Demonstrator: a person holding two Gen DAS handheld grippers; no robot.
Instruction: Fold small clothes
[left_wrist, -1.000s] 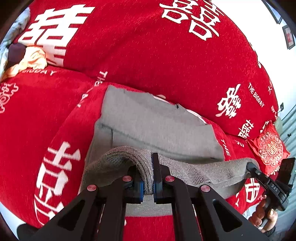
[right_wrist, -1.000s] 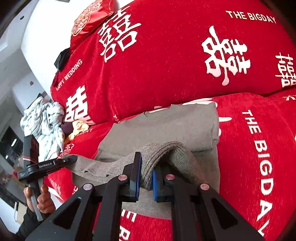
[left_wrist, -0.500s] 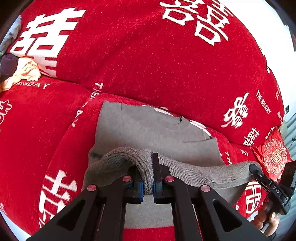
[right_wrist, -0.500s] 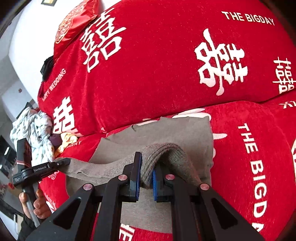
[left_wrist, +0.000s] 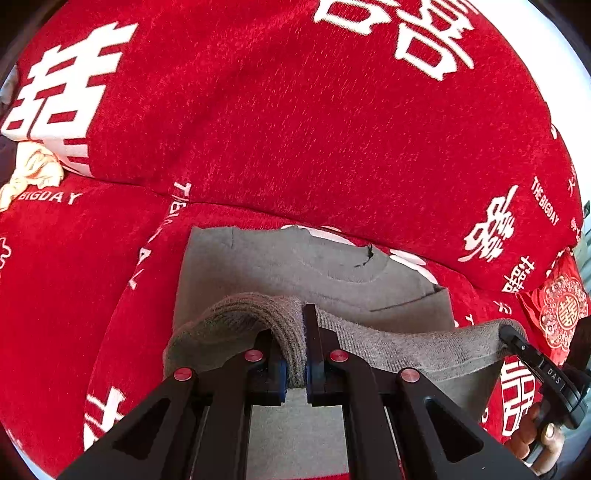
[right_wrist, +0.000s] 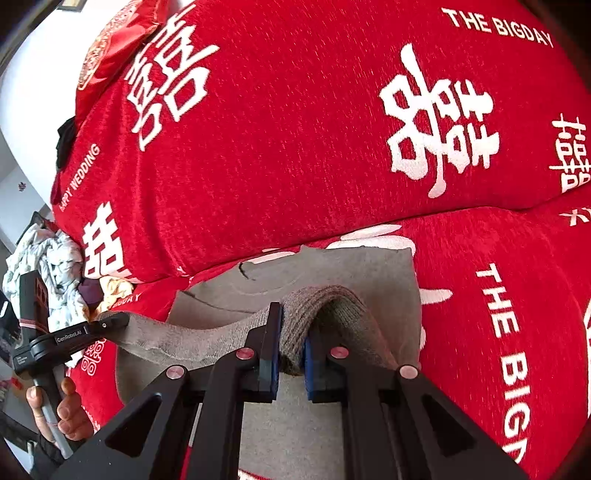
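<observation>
red sofa cover (left_wrist: 332, 155) fills both views. grey sweater (left_wrist: 295, 266) lies flat on the seat, its ribbed hem lifted over the body. i have my left gripper (left_wrist: 295, 373) and right gripper (right_wrist: 291, 354) each pinching a hem corner. i judge the fold is midway: hem not yet laid at the collar, further folds left. sleeves hidden, near edge cut off by fingers, clothes pile (right_wrist: 48, 266) unclear.
</observation>
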